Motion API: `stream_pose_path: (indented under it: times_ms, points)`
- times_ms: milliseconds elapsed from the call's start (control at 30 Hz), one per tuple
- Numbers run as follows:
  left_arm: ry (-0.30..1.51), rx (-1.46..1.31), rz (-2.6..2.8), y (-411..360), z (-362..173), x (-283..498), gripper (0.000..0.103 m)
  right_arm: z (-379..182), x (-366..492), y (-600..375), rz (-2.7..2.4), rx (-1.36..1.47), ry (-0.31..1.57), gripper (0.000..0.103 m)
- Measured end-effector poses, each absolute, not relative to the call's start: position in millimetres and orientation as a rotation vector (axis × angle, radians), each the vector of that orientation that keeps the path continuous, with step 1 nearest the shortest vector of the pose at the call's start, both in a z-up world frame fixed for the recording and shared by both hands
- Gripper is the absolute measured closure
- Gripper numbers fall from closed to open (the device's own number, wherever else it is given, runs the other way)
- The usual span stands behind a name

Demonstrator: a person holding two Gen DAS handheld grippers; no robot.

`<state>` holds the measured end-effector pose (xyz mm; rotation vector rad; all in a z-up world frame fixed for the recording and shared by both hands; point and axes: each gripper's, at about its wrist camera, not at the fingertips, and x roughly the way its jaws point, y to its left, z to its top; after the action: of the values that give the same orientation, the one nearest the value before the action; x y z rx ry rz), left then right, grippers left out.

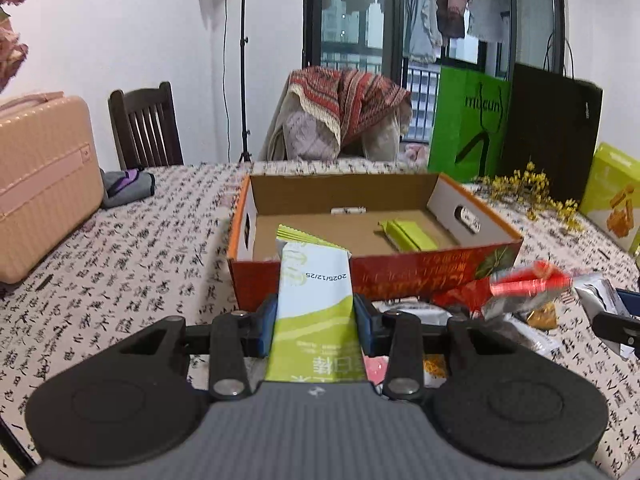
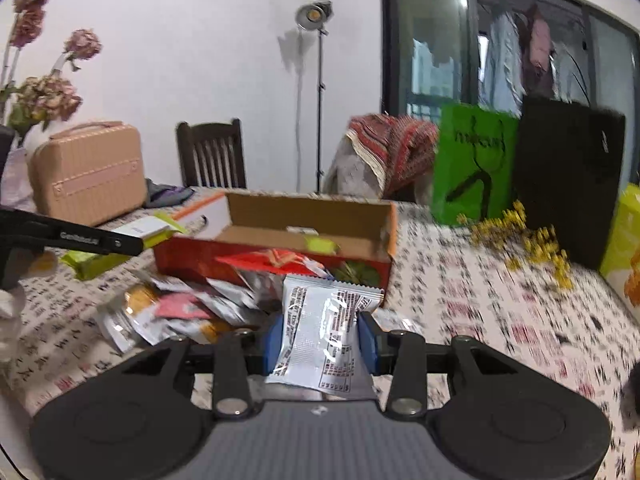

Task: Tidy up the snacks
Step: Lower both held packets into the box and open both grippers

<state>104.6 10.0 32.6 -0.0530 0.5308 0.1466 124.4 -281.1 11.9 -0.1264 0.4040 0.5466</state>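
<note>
My left gripper (image 1: 316, 320) is shut on a green and white snack packet (image 1: 316, 280), held upright just in front of the open cardboard box (image 1: 400, 272). Inside the box lie two green packets (image 1: 408, 234) and a few more at its near left (image 1: 296, 234). My right gripper (image 2: 321, 340) is shut on a silver packet with black print (image 2: 324, 312), lifted above the heap of loose snacks (image 2: 180, 312) in front of the box (image 2: 272, 252). The right wrist view also shows the left gripper's side (image 2: 80, 238) with its green packet (image 2: 148, 232).
A pink case (image 1: 44, 184) stands at the table's left. A green bag (image 1: 468, 128), a black bag (image 1: 552, 136), yellow flowers (image 1: 532, 196) and a yellow-green carton (image 1: 612, 196) crowd the right. More wrapped snacks (image 1: 520, 292) lie right of the box. A chair (image 1: 144, 128) stands behind.
</note>
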Motion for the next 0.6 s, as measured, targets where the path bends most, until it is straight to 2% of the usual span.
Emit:
stream_pose_path:
  times_ms: [300,600]
  points:
    - [0.474,-0.087,0.156,24.3,53.0,99.1,0.063,47.2,133.2,-243.7,0.589,-0.155,0.338,0.064]
    - [0.457,-0.11,0.164,37.6,60.7,133.9,0.063,59.5,197.5,-217.9,0.585,-0.144,0.346,0.064]
